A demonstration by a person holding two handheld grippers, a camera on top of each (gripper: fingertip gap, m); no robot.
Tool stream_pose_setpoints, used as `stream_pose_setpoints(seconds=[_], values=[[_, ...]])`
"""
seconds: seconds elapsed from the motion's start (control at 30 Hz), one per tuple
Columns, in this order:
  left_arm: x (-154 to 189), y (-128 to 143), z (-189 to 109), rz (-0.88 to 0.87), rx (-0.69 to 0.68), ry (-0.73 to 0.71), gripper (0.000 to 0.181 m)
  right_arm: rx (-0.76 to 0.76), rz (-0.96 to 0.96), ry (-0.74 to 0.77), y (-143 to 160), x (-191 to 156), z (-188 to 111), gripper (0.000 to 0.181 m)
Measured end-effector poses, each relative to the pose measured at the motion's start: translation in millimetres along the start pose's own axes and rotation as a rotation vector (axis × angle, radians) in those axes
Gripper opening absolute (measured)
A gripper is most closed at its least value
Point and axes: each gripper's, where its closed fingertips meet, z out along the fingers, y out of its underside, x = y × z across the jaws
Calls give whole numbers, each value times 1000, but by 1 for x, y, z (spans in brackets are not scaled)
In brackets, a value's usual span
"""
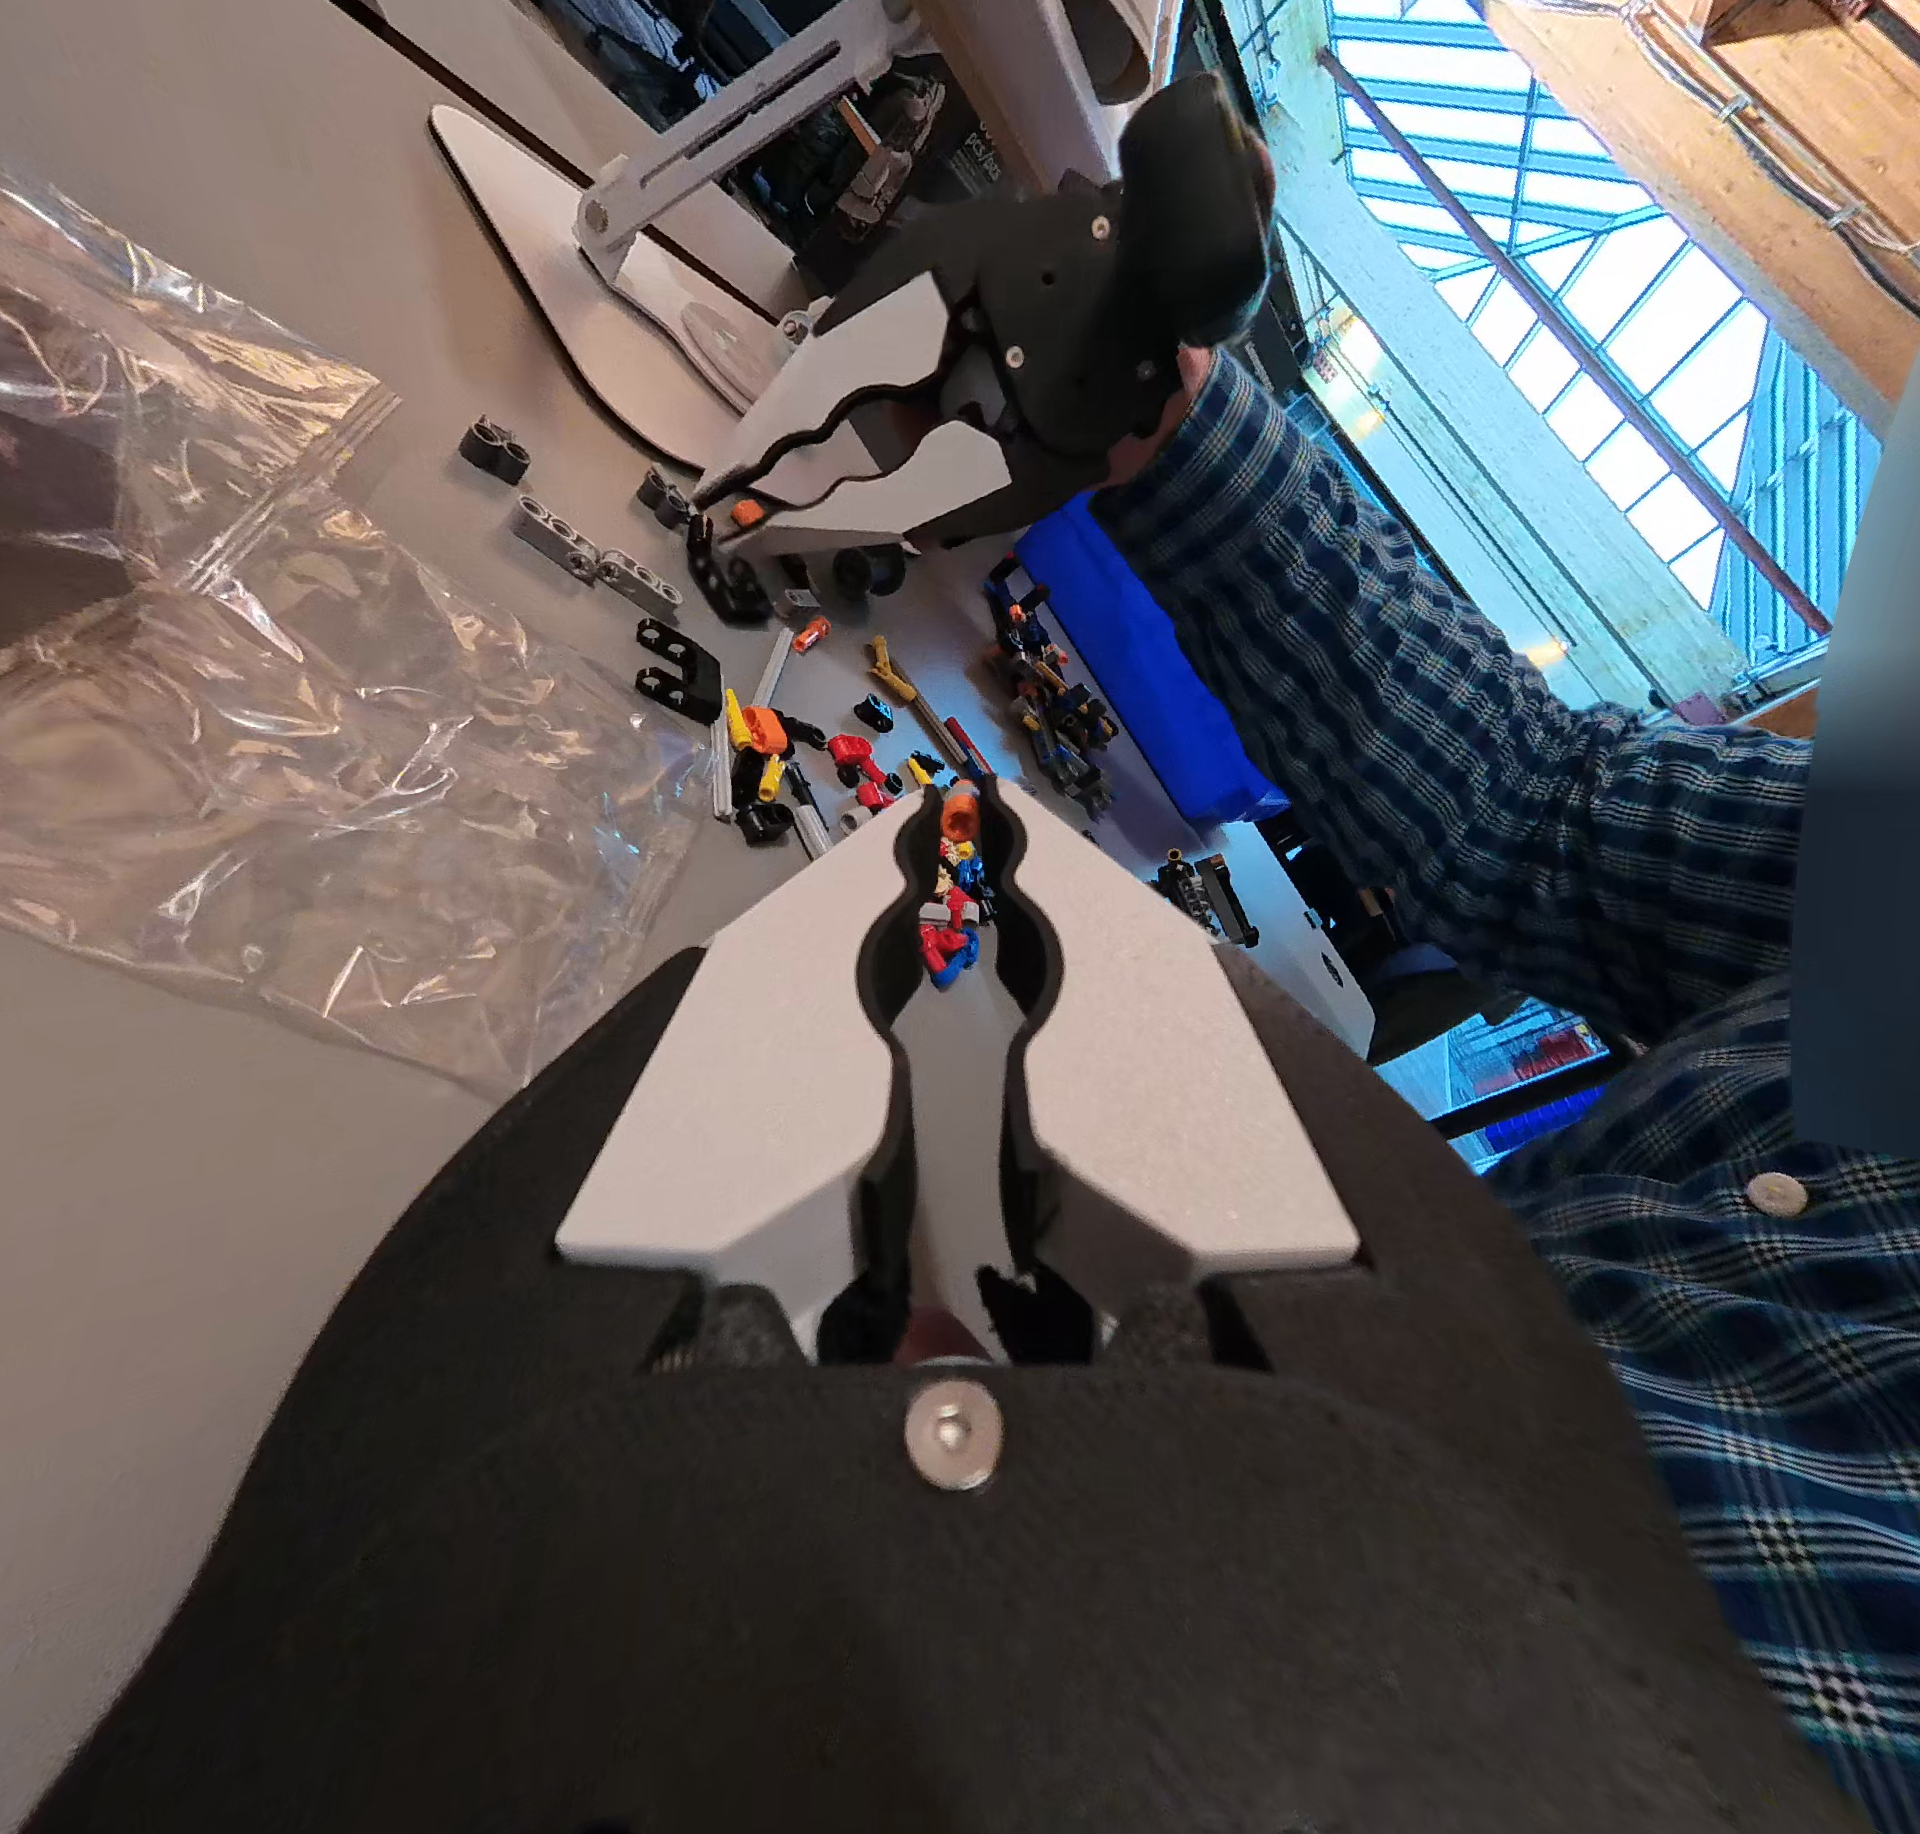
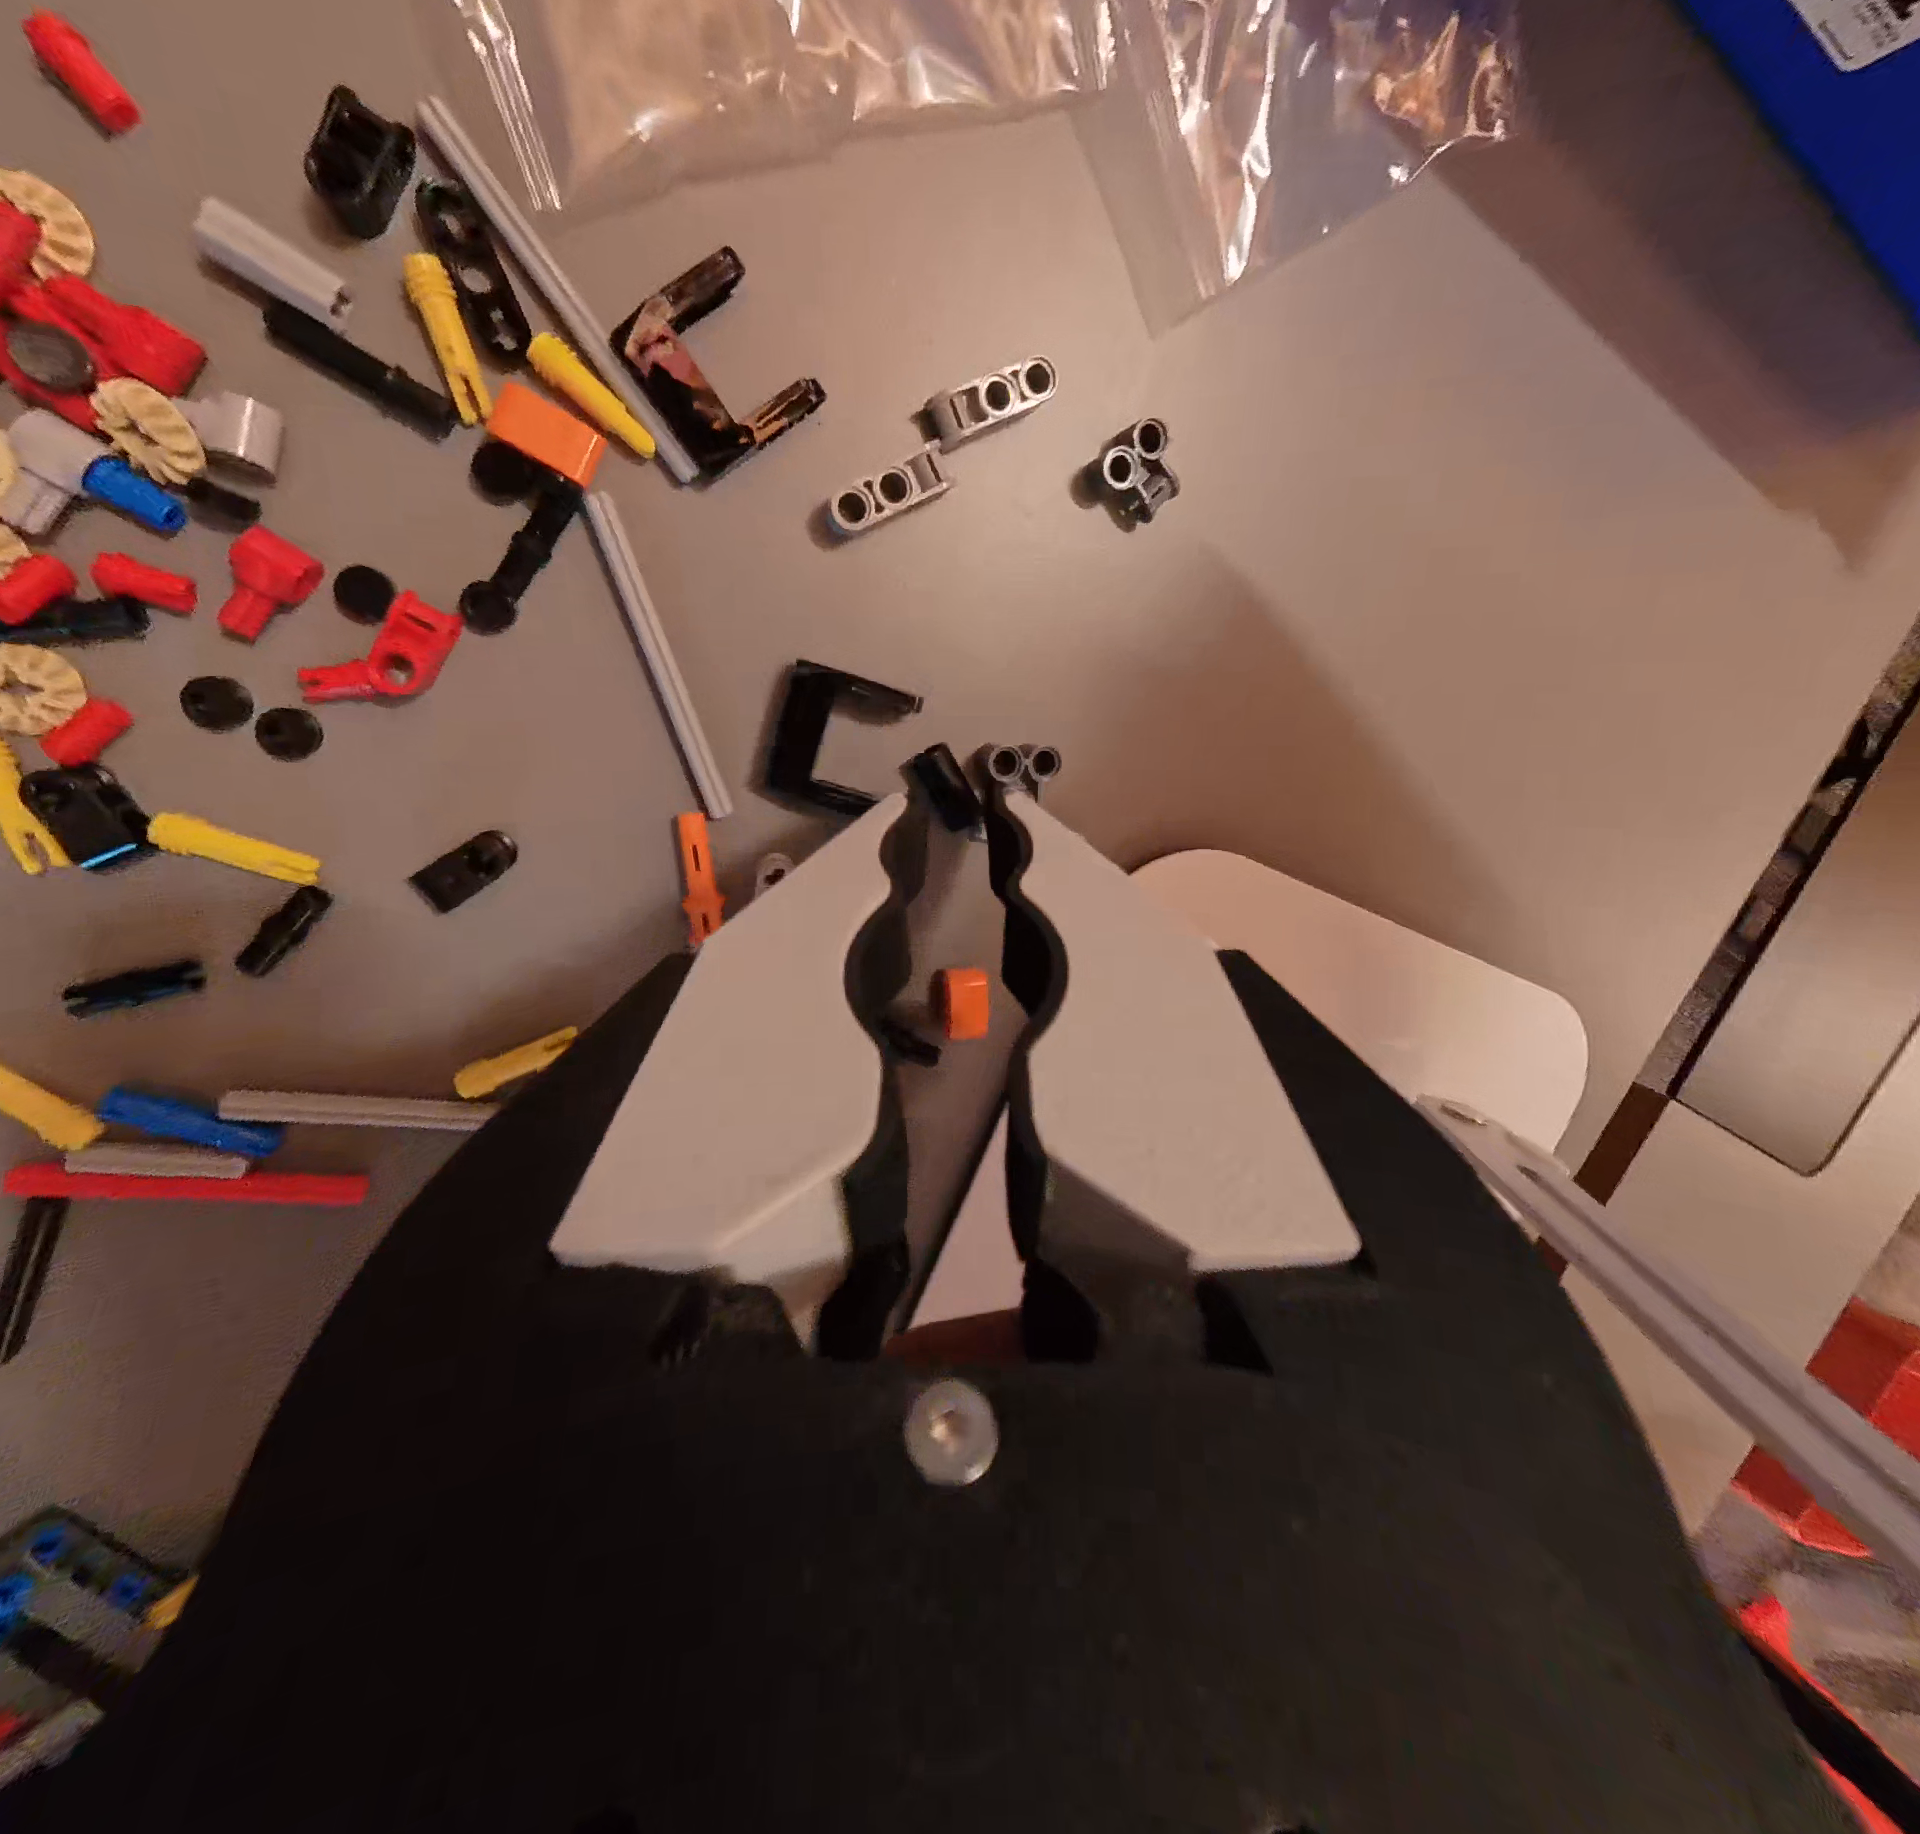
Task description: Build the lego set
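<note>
Glossy crinkled plastic bags — matt table

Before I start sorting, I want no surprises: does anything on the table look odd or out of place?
Nothing looks damaged or spilled. The lego pieces lie scattered loose on the grey table, as expected mid-build. The crumpled clear plastic bags lie right beside them, near enough to hide small parts.

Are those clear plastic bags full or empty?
Seemingly empty: the bags lie flat and see-through on the table, with pieces loose beside them.
</note>
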Motion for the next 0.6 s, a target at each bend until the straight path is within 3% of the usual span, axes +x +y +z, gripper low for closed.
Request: stream_pose_setpoints(seconds=[0.27, 0.47, 0.6], values=[[0, 0, 0, -4, -2, 5, 4, 3, -35, -51, 0, -1, 5, 5], [0, -1, 0, -9, 3, 6, 4, 23, 80, -41, -1, 2, 4, 5], [0, -1, 2, 4, 2, -2, 4, 148, 171, -1, -33, -10, -26, 4]])
